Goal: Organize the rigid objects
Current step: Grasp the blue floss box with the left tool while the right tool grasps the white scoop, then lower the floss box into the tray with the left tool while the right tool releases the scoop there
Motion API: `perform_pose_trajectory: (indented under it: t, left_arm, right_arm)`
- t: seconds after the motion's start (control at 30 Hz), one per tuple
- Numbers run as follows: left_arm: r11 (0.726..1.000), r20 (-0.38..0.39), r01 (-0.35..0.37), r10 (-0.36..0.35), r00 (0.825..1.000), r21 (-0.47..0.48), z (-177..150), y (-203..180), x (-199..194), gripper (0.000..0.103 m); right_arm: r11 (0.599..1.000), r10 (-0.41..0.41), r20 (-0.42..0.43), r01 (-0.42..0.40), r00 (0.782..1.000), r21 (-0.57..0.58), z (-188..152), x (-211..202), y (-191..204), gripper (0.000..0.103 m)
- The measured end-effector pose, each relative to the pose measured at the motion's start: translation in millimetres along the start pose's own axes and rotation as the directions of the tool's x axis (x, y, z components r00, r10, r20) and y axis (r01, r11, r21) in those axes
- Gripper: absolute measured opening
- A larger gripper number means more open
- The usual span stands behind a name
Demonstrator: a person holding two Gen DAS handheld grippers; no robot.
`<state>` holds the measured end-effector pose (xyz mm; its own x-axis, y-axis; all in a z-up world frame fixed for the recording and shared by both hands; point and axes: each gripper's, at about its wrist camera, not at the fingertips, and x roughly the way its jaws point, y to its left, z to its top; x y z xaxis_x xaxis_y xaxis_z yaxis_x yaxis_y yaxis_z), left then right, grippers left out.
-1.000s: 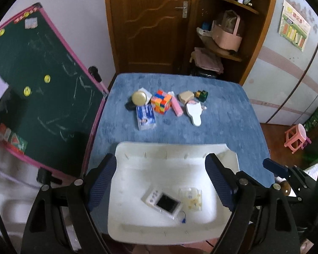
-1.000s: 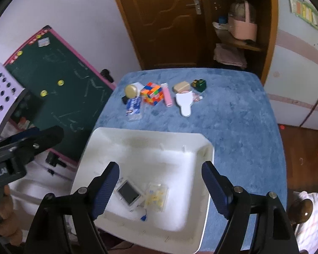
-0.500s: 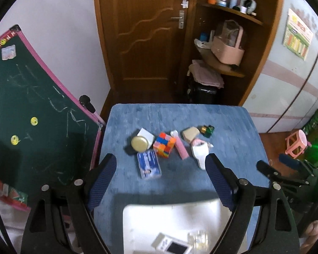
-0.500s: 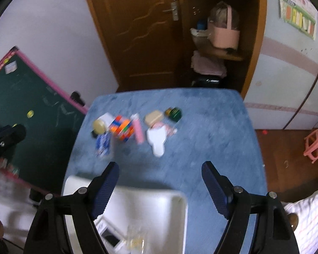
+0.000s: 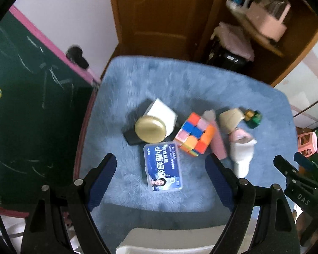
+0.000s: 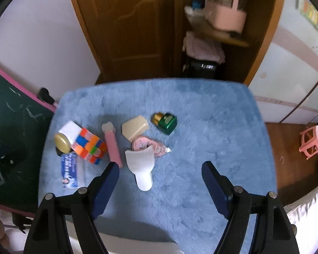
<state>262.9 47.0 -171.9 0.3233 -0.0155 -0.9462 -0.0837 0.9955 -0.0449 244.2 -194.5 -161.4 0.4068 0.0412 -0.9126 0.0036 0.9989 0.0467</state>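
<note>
With both grippers' fingers apart and empty above the cube [image 5: 194, 135]: risk of nudging adjacent card box [image 5: 162, 167] sideways.

Both open-jawed grippers have advanced from above the white plastic tray [image 5: 159, 241], now only a sliver at the lower edge, toward the cluster on the blue plush cloth [image 5: 180, 89], the left gripper [image 5: 162, 167] over the blue-labelled clear plastic box [image 5: 162, 167], the right gripper [image 6: 160, 172] beside the white flat paddle-shaped piece [image 6: 141, 167].
</note>
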Motion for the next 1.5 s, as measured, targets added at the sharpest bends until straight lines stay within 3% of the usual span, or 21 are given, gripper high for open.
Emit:
perform_pose_trajectory:
  t: [0.37, 0.73, 0.87, 1.07, 1.17, 1.23, 1.27, 1.5]
  left_arm:
    - [0.999, -0.165, -0.039, 0.034, 0.986, -0.028, -8.5, 4.2, 75.9, 0.088]
    - [0.998, -0.225, -0.039, 0.027, 0.974, -0.050, -18.6, 5.3, 102.4, 0.088]
    - [0.998, -0.257, -0.036, 0.020, 0.966, -0.059, -20.6, 5.1, 110.0, 0.088]
    - [0.995, -0.284, -0.050, 0.025, 0.959, -0.081, -23.8, 5.9, 125.9, 0.087]
    - [0.993, -0.292, -0.009, -0.024, 0.956, -0.113, -26.5, 8.2, 129.5, 0.078]
    - [0.994, -0.275, 0.003, -0.033, 0.961, -0.108, -27.7, 6.9, 126.5, 0.066]
    - [0.995, -0.271, 0.006, -0.033, 0.962, -0.102, -28.7, 5.1, 124.7, 0.066]
    - [0.997, -0.237, 0.009, -0.026, 0.971, -0.072, -41.8, -3.0, 103.2, 0.066]
  right_arm:
    - [0.997, 0.002, -0.181, -0.015, 0.984, -0.071, -7.8, 96.5, 23.8, 0.081]
    - [0.995, -0.016, -0.288, -0.015, 0.957, -0.104, -13.4, 135.3, 35.0, 0.080]
    - [0.994, -0.021, -0.319, -0.015, 0.948, -0.109, -15.9, 145.3, 41.3, 0.072]
    - [0.994, -0.031, -0.315, -0.005, 0.949, -0.112, -18.1, 149.6, 47.9, 0.069]
    - [0.995, -0.025, -0.310, -0.006, 0.950, -0.098, -18.5, 151.0, 46.3, 0.063]
    - [0.995, -0.022, -0.305, -0.008, 0.952, -0.097, -13.2, 152.0, 43.4, 0.053]
    - [0.995, -0.015, -0.300, -0.014, 0.954, -0.096, -12.9, 151.0, 43.4, 0.047]
    - [0.999, 0.037, -0.298, -0.043, 0.954, -0.013, -9.6, 144.8, 26.5, 0.046]
